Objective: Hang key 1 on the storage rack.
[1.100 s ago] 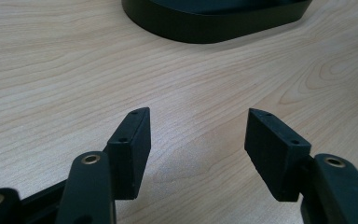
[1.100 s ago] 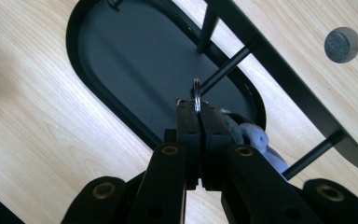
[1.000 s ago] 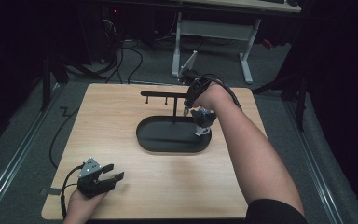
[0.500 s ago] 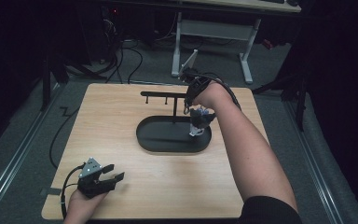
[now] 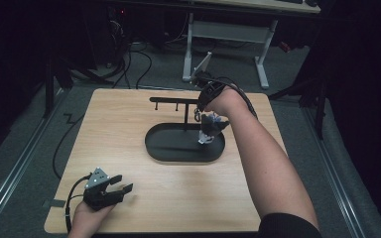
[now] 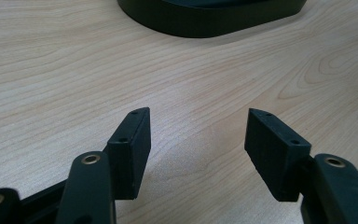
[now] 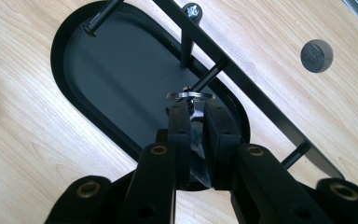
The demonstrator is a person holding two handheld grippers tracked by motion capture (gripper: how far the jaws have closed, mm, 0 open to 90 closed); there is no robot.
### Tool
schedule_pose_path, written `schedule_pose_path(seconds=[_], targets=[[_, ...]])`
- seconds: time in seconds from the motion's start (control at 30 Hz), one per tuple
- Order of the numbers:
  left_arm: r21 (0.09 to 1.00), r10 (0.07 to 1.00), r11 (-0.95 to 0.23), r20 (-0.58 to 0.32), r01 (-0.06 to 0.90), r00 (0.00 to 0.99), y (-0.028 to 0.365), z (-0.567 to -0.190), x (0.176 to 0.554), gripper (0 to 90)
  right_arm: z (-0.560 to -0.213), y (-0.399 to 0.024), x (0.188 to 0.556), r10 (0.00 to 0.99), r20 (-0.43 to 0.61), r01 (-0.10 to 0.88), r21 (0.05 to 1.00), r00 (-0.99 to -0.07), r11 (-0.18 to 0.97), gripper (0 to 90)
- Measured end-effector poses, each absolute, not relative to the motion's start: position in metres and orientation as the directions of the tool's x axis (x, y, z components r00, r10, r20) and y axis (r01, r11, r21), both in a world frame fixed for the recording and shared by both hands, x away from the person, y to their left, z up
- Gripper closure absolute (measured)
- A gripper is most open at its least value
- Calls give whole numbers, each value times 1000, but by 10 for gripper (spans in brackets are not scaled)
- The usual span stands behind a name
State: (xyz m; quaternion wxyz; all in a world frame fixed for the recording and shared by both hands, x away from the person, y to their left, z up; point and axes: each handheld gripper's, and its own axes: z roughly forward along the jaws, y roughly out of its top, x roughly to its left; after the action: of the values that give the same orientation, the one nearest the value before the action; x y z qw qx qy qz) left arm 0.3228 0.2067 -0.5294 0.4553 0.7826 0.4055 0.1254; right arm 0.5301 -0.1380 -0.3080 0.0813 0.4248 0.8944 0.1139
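The keychain [image 7: 190,95] was held up at the black stand, above the right end of the oval tray [image 5: 168,148]. Its metal ring was brought to the tip of one peg [image 7: 210,74], which projects from the horizontal bar [image 7: 261,100]. Whether the ring was already threaded over the peg cannot be told. In the high view a pale part of the keychain [image 5: 206,135] was seen hanging under the gripper, over the tray. It was probably presented this way so that the ring stood free in front of the jaws and could be slid onto the peg.

The right gripper [image 7: 196,109] was closed almost fully on the dark part just below the ring. Its jaws had just been opening a little, but the keychain was seen between the pads and appeared to be pressed by them. This small loosening is judged to be the start of a release.

The left gripper [image 5: 121,187] was laid on the wooden table [image 5: 129,114] at the near left corner, well apart from the stand. Its jaws [image 6: 198,114] were spread wide and nothing was held between them. It was apparently kept there because it was not needed for the hanging.
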Motion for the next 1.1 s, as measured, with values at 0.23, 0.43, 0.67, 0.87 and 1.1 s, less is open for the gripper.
schedule_pose_path(seconds=[0.23,0.43,0.67,0.87,1.1], targets=[[811,745,-267,-169,521,645,205,-529,323,415,-311,-141,519,780,-42,745,271,-624,610,767],[808,743,-278,-162,520,649,203,-530,323,415,-315,-141,508,792,-32,756,274,-610,594,663],[806,738,-288,-158,518,656,200,-531,323,413,-330,-148,491,789,-3,752,299,-615,587,515],[803,738,-295,-153,518,657,198,-532,323,413,-343,-154,472,798,22,759,328,-602,563,433],[808,735,-295,-148,510,662,197,-531,321,411,-360,-161,453,790,26,743,360,-613,565,397]])
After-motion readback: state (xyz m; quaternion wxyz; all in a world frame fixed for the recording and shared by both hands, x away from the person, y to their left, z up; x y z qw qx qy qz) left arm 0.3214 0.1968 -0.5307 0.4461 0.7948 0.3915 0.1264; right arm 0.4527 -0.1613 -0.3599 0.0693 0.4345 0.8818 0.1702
